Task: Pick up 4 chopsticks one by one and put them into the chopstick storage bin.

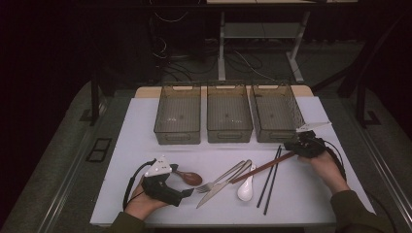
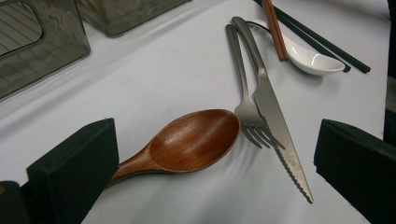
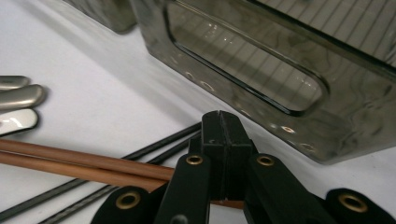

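The right gripper (image 1: 297,144) sits at the right of the white surface (image 1: 145,131), just in front of the rightmost of three smoky translucent plastic bins (image 1: 275,114), and its jaws are pressed together on the near end of a pair of reddish-brown wooden chopsticks (image 1: 262,168); in the right gripper view the chopsticks (image 3: 84,163) run from the closed jaws out to the left, crossing over a pair of thin black chopsticks (image 3: 154,145) that lie on the surface. The brown pair slants toward a white ceramic soup spoon (image 1: 245,188), a steel fork (image 1: 221,177) and a serrated steel knife (image 1: 224,183). The left gripper (image 1: 187,192) rests at the front left, its jaws wide apart around nothing, with a dark wooden spoon (image 2: 187,142) lying between them, its bowl just beside the fork's tines.
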Available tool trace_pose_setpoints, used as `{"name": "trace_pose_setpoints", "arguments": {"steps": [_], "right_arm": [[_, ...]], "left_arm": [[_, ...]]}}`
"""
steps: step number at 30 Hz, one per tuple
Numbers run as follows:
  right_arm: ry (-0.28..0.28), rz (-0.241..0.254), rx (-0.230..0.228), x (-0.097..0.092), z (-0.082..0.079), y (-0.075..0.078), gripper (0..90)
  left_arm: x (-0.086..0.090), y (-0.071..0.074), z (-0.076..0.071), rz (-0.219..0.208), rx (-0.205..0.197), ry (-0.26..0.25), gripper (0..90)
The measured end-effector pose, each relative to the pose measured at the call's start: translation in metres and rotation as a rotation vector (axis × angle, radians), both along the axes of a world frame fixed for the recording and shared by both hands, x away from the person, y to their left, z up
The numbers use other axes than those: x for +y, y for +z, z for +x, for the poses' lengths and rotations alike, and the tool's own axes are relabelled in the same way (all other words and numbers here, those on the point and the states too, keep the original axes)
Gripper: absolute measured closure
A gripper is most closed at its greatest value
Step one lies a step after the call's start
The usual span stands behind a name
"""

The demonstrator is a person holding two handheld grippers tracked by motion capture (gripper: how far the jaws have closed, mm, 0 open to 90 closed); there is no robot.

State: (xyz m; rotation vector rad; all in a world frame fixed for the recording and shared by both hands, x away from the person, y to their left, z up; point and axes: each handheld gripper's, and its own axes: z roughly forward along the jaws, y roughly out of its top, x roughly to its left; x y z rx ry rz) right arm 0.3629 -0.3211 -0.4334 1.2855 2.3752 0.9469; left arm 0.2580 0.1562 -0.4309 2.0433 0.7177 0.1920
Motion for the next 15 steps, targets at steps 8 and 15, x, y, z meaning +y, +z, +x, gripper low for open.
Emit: {"name": "trace_pose_setpoints", "arguments": {"steps": [8, 15], "right_arm": [[-0.018, -0.014, 0.025, -0.006, 0.0049, -0.0055, 89.1], [-0.019, -0.03, 0.039, -0.0081, 0.0057, -0.0092, 89.1]], "left_arm": [[0.001, 0.0006, 0.0, 0.005, -0.001, -0.001, 0.0], [0.0009, 0.0, -0.0001, 0.007, 0.0, -0.004, 0.0]]}}
